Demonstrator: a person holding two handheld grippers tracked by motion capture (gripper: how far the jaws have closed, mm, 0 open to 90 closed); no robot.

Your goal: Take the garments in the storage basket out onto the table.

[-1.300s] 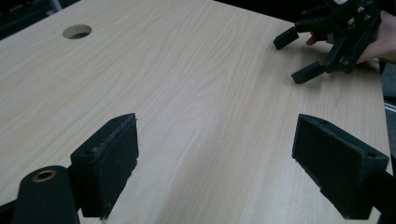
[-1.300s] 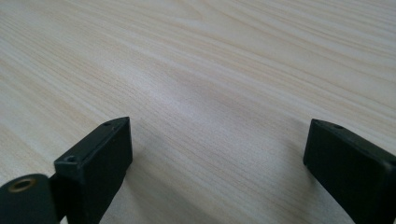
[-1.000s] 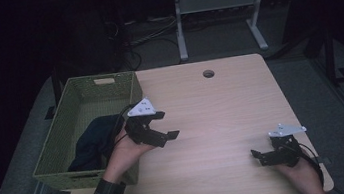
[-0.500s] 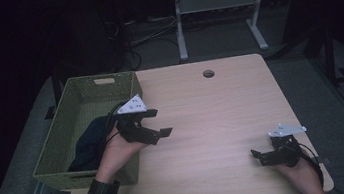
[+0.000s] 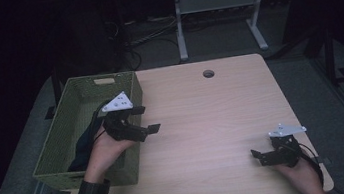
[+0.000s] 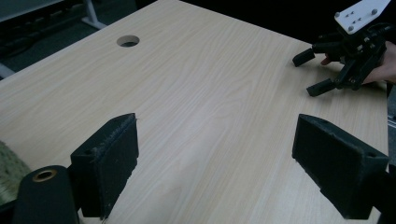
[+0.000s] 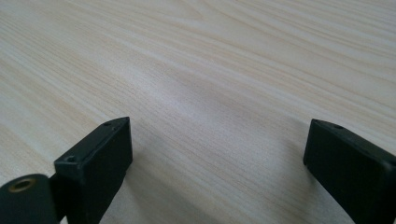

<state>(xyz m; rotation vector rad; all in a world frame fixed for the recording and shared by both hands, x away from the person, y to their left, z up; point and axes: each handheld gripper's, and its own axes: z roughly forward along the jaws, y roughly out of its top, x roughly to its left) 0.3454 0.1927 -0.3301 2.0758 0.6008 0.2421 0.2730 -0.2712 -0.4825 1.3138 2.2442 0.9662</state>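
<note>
Around us the room is dark, with a grey floor and a white metal stand point(image 5: 215, 15) behind the light wooden table point(image 5: 213, 121), which has a round cable hole point(image 5: 208, 73) near its far edge. A green woven basket point(image 5: 69, 120) sits on the table's left side, and a dark cloth point(image 5: 82, 141) lies inside it against the right wall.

We hold our left gripper point(image 5: 145, 119) at the basket's right rim, the hand over the basket's inside and the jaws reaching out over the bare wood. Its jaws stand wide apart with nothing between them; in the left gripper view point(image 6: 215, 172) we see only table grain in the gap, and a corner of the basket at the lower left edge. The dark cloth lies just beside our left hand point(image 5: 104, 154), partly under it, and we cannot tell whether they touch.

Our right gripper point(image 5: 263, 155) rests low at the table's near right corner, well apart from the basket and the cloth. Its jaws too are spread wide and empty; in the right gripper view point(image 7: 215, 172) plain wood shows between them. From the left gripper view the right gripper point(image 6: 313, 72) appears at the far right, its grey plate on top.
</note>
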